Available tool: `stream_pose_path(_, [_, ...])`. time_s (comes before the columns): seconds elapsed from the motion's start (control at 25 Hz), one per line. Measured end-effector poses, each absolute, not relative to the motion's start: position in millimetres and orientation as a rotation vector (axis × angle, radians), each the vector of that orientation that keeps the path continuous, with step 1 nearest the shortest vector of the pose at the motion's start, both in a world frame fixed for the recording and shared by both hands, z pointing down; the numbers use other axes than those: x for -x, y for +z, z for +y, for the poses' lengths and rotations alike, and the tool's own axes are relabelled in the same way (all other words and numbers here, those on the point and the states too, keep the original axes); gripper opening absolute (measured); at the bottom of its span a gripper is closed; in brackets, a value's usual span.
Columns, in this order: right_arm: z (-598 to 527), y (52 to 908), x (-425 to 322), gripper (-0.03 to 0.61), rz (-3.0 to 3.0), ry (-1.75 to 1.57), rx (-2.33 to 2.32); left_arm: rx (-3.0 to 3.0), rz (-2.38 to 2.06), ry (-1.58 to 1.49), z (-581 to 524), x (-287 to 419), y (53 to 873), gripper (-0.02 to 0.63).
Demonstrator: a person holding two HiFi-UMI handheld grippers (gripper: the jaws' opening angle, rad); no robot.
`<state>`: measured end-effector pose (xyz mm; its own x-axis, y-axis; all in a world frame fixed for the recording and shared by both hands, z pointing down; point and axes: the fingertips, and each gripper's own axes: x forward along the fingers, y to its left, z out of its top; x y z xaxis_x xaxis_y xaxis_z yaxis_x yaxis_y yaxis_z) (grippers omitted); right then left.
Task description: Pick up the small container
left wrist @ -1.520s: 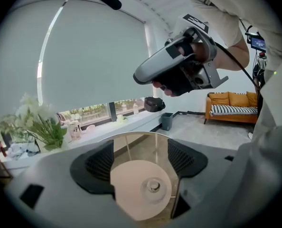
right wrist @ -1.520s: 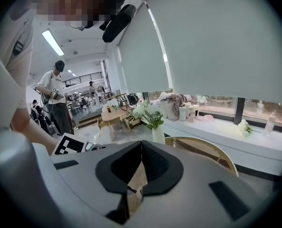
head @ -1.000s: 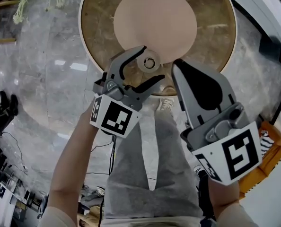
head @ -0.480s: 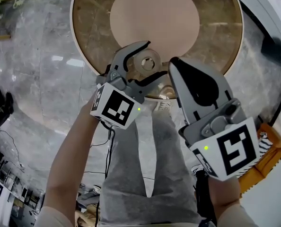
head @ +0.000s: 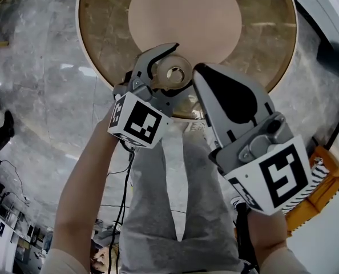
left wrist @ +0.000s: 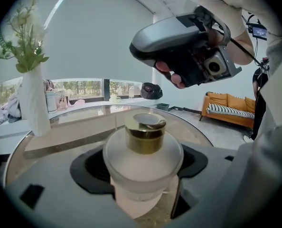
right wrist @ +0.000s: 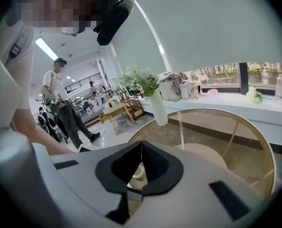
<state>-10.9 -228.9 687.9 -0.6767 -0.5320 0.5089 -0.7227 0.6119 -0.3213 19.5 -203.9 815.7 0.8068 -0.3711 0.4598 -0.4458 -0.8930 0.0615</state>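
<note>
My left gripper [head: 175, 73] has closed onto the small container [left wrist: 143, 160]; right gripper [right wrist: 141, 167] stays shut, empty. Lift can start.

blocked: right gripper [head: 202, 73] beside small container [head: 174, 73] | free: table [head: 263, 44] beyond

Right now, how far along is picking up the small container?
Done: the left gripper is closed on the small container, gripping its frosted body. In hand: the lift; whether it has cleared the glass table cannot be told. Left: raising it clear. The right gripper is shut, empty.
</note>
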Motion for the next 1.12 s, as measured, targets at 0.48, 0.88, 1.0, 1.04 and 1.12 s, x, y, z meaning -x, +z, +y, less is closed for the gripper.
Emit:
stream_pose_path(0.48, [-220, 712, 16, 0.008, -2.465, 0.710, -0.899, -2.831, -0.652, 0.761, -206, -24, 819, 0.337])
stream_pose_path(0.88, [-214, 732, 34, 0.130, -2.447, 0.625, -0.799, -2.876, -0.539, 0.783, -201, -25, 819, 0.337])
stream_pose_path(1.0, [-212, 739, 37, 0.144, -2.443, 0.617, -0.789, -2.875, -0.538, 0.784, -201, -27, 818, 0.337])
stream_pose_path(1.04, [-212, 741, 37, 0.144, -2.440, 0.611, -0.790, -2.875, -0.539, 0.785, -201, -27, 818, 0.337])
stream_pose_path(1.12, [-212, 745, 39, 0.144, -2.446, 0.606, -0.799, -2.876, -0.538, 0.789, -202, -27, 818, 0.337])
